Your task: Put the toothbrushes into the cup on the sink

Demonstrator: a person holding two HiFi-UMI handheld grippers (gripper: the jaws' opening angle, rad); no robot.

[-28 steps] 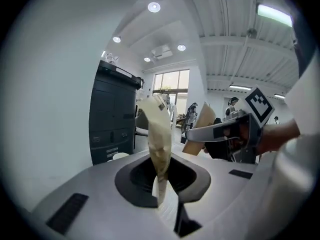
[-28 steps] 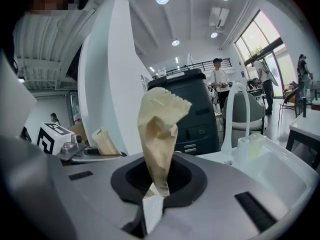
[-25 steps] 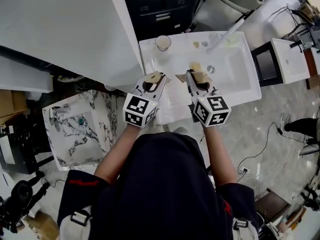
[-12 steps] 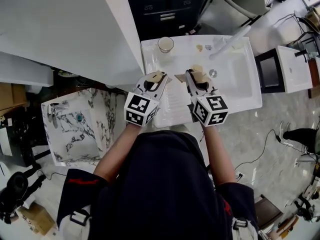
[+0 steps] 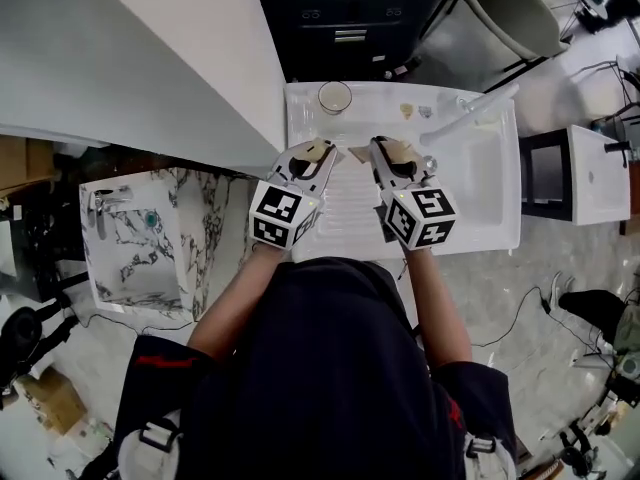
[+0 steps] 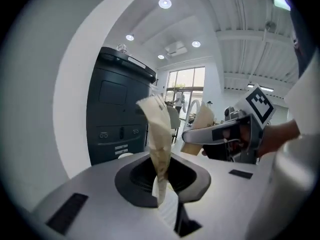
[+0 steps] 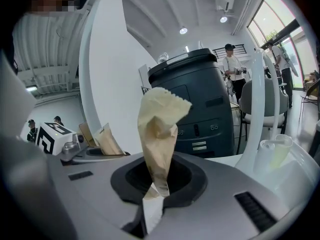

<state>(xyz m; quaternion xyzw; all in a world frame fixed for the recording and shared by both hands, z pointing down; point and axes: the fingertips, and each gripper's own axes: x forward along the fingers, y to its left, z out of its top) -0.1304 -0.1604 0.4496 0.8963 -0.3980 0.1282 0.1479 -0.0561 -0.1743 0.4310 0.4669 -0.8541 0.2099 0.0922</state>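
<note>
A clear cup point(image 5: 334, 96) stands at the back left corner of the white sink point(image 5: 500, 203). Both grippers hover side by side over the sink's ribbed left part. My left gripper point(image 5: 318, 152) is shut on a tan paper packet point(image 5: 316, 149), which stands up between the jaws in the left gripper view as a creased strip point(image 6: 157, 134). My right gripper point(image 5: 386, 149) is shut on a second tan packet point(image 5: 402, 151), crumpled at its top point(image 7: 159, 129). The paper hides what is inside each packet. The cup lies just beyond the left gripper's tips.
A long white faucet point(image 5: 475, 116) slants over the basin at the back right, with small bits point(image 5: 407, 110) near its base and a drain point(image 5: 428, 163). A dark cabinet point(image 5: 350, 18) stands behind the sink, a white panel point(image 5: 150, 58) to the left, a marble basin point(image 5: 140, 238) lower left.
Both grippers have moved a little forward over the sink, nearer the cup, each still shut on its tan packet. The head view has shifted with them.
</note>
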